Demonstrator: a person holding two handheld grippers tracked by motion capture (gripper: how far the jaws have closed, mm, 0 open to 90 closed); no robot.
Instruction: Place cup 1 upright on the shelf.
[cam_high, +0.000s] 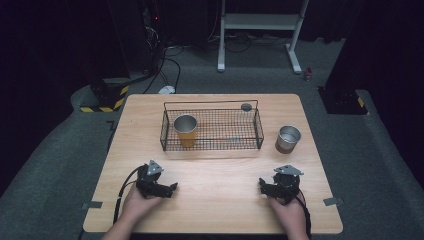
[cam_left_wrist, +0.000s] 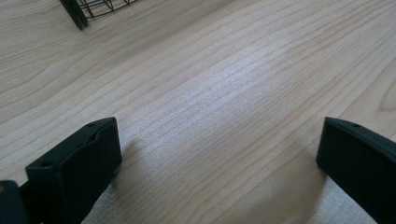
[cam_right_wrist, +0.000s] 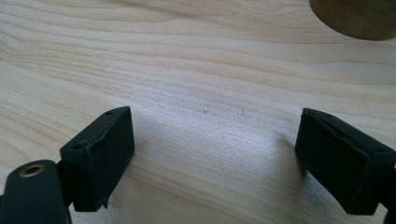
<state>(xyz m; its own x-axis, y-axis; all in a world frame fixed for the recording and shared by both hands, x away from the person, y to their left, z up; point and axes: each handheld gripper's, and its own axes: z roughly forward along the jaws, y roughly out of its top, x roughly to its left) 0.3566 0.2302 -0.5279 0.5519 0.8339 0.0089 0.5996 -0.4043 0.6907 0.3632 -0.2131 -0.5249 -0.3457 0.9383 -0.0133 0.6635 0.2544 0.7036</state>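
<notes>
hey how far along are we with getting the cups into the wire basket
Done: the orange cup stands upright inside the wire basket. In hand: nothing; the left gripper and right gripper rest open on the table. Left: the brown cup stands outside, right of the basket.

1 cup (cam_high: 185, 129) is seated in the basket (cam_high: 258, 131), left end; a 2nd cup (cam_high: 288, 139) is placed right of it on the table (cam_high: 220, 175).
</notes>
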